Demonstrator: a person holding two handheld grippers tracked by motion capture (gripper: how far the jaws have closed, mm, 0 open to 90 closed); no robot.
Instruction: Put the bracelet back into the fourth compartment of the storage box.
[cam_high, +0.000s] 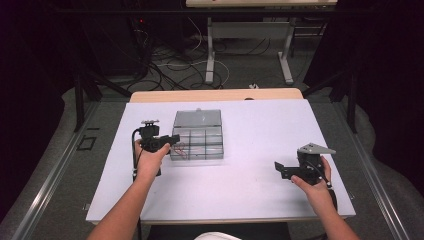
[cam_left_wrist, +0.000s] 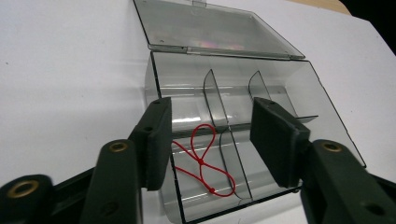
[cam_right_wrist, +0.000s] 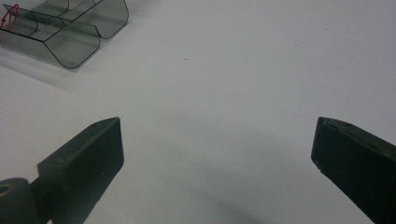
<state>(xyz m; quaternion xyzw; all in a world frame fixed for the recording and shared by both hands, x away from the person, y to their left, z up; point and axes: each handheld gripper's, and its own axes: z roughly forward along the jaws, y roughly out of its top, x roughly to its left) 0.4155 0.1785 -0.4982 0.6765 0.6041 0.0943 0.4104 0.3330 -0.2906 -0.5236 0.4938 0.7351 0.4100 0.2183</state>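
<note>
The left gripper (cam_left_wrist: 210, 140) has its jaws partly apart, with nothing pinched between them. It hangs just over the near left corner of the clear plastic box (cam_left_wrist: 308, 93). The red string (cam_left_wrist: 205, 163) lies loose in the box's near left pocket, under the jaws and not touching them.

The right gripper (cam_right_wrist: 217, 154) has its jaws spread wide and holds nothing. It sits well apart from the box, which is toward ten o'clock from it on the white table (cam_right_wrist: 243, 60).

The box's lid (cam_left_wrist: 210, 28) is flipped open and lies flat at twelve o'clock. Thin walls (cam_left_wrist: 215, 100) split the box into pockets. The other pockets I can see look bare.
</note>
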